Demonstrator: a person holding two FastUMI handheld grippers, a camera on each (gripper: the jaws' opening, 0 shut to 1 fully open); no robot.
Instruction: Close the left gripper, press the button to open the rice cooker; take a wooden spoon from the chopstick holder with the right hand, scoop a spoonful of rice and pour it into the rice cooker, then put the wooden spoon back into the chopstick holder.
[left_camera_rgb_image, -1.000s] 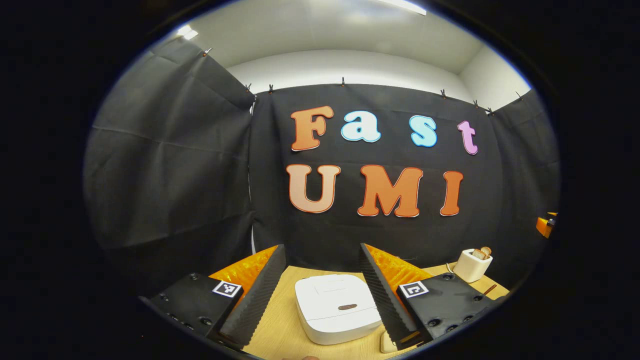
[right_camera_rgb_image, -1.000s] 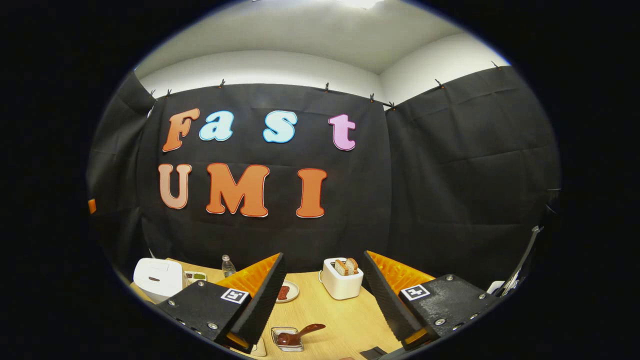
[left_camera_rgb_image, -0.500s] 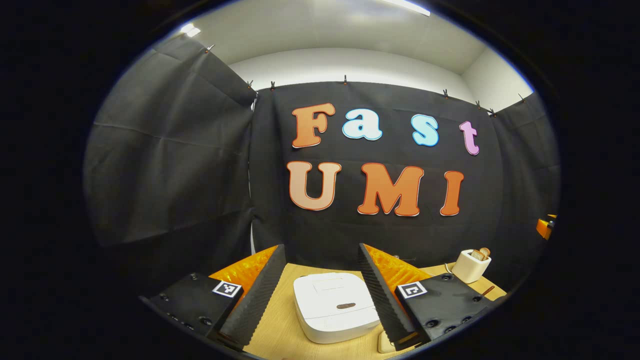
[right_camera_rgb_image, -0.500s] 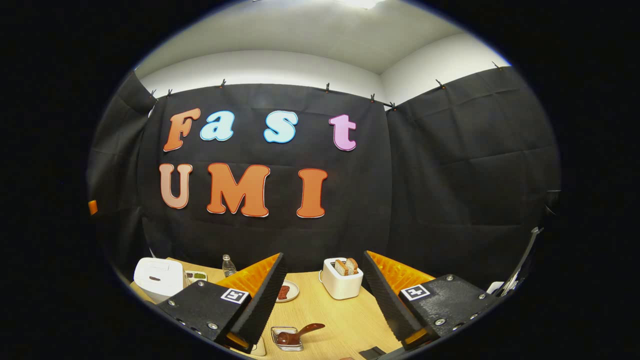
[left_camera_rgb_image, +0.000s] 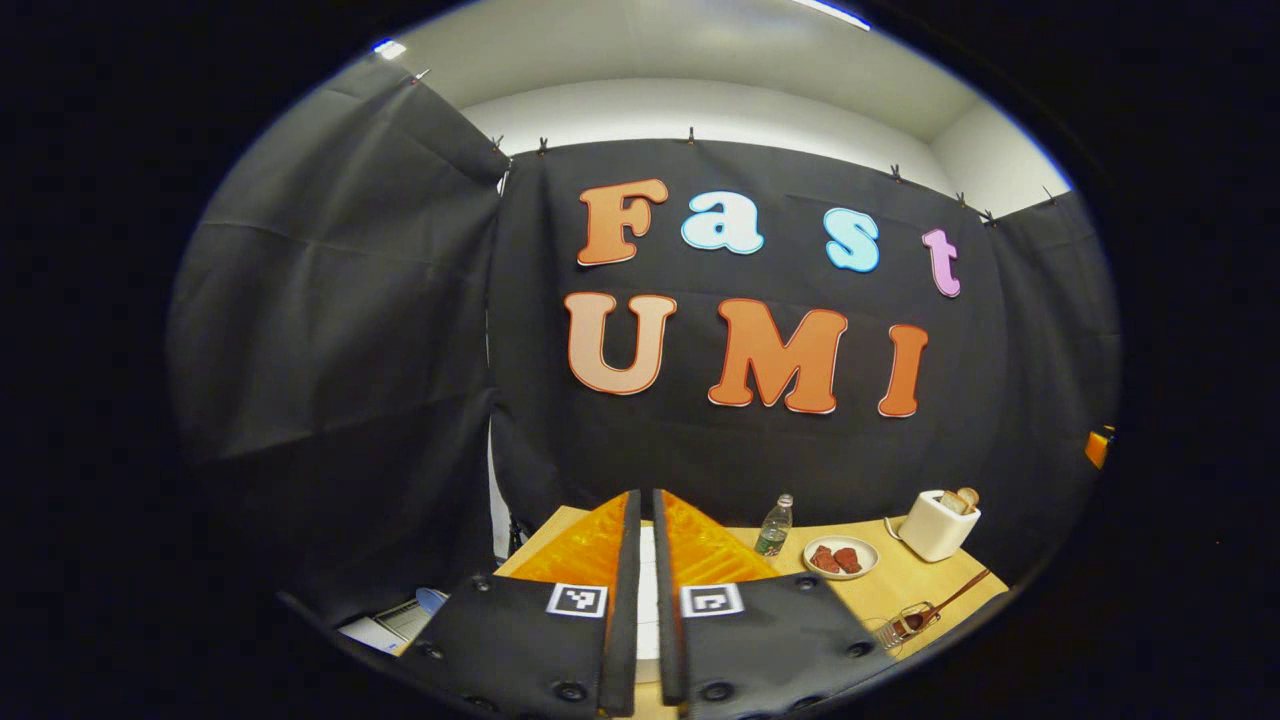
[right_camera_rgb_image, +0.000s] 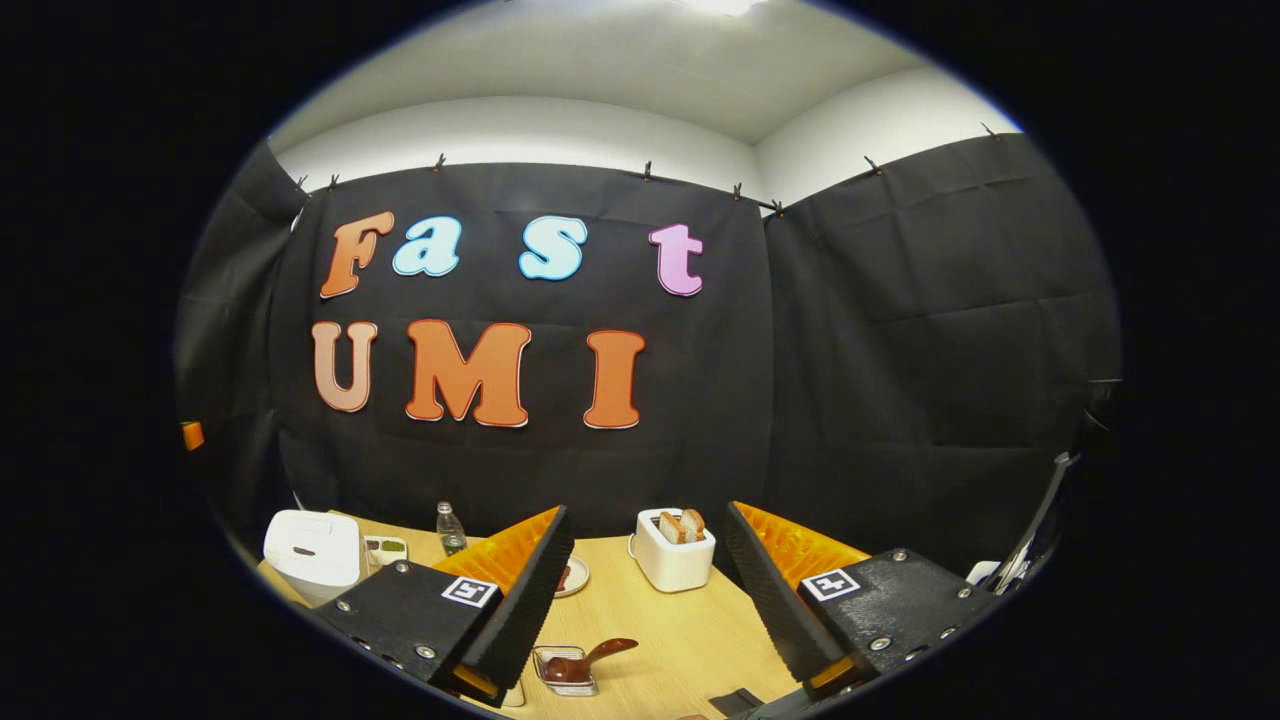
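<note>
In the right gripper view the white rice cooker (right_camera_rgb_image: 314, 553), lid down, sits at the counter's (right_camera_rgb_image: 660, 630) far left. Right of it come a small tray (right_camera_rgb_image: 386, 549), a water bottle (right_camera_rgb_image: 450, 529), a plate (right_camera_rgb_image: 572, 577) half hidden by a finger, and a toaster (right_camera_rgb_image: 672, 557) holding bread. The right gripper (right_camera_rgb_image: 648, 610) is spread wide, empty. The left gripper (left_camera_rgb_image: 646, 610), open half a second ago, is now clenched, its jaws hiding most of the cooker.

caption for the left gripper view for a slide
Left gripper shut, fingers together over the white rice cooker; clear plastic water bottle, white toaster on the wooden table behind.
</note>
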